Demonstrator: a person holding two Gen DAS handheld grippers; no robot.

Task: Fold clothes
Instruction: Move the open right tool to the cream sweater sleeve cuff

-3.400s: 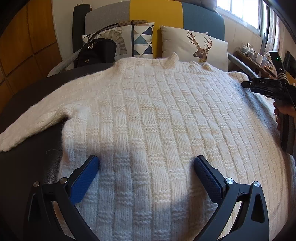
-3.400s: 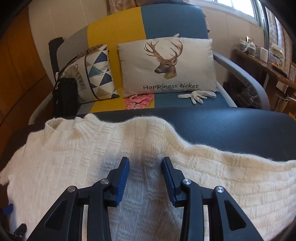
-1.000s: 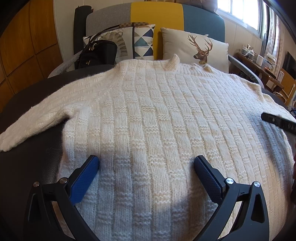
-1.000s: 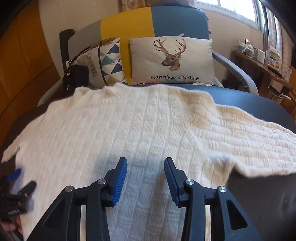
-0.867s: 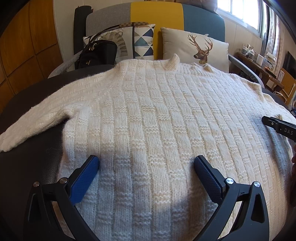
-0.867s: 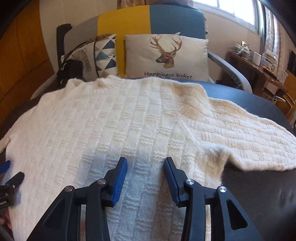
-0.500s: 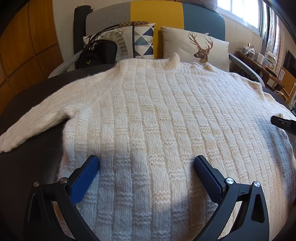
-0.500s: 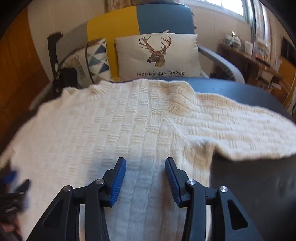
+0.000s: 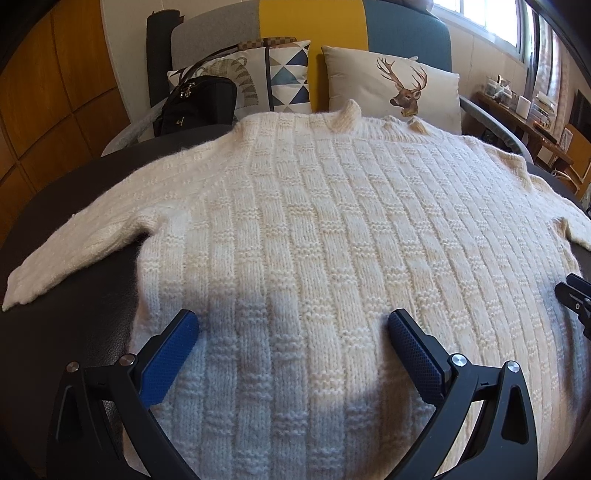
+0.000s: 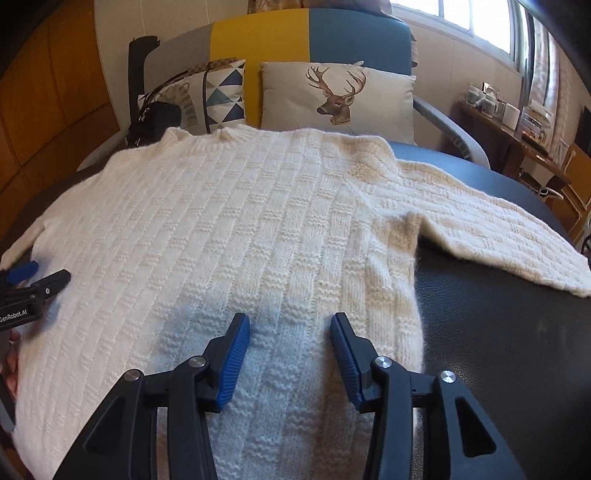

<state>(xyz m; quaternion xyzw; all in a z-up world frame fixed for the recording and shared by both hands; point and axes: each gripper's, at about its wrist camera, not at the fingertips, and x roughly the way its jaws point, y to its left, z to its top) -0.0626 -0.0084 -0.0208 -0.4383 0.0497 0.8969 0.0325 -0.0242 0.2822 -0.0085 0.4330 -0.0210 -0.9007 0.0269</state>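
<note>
A cream knitted sweater [image 9: 314, 229] lies flat on a dark leather table [image 9: 85, 295], collar at the far side and both sleeves spread outward. My left gripper [image 9: 291, 325] hovers wide open over the sweater's lower left body with nothing between its blue pads. In the right wrist view the same sweater [image 10: 229, 229] fills the middle, its right sleeve [image 10: 498, 232] stretched to the right. My right gripper [image 10: 290, 326] stands open, jaws apart about half way, over the lower right body near the side seam. The tip of the left gripper [image 10: 33, 280] shows at the left edge.
Behind the table stands a grey, yellow and blue sofa [image 9: 310, 22] with a deer cushion [image 9: 399, 88], a triangle-patterned cushion [image 9: 284, 77] and a black handbag [image 9: 199, 103]. A wooden shelf with small items [image 10: 517, 114] lines the right wall. Bare table leather [image 10: 498, 332] lies right of the sweater.
The right gripper has drifted toward the sweater's right side; more bare table and the sleeve show in its view. In the left view its tip slid further to the right edge. The left gripper stayed still.
</note>
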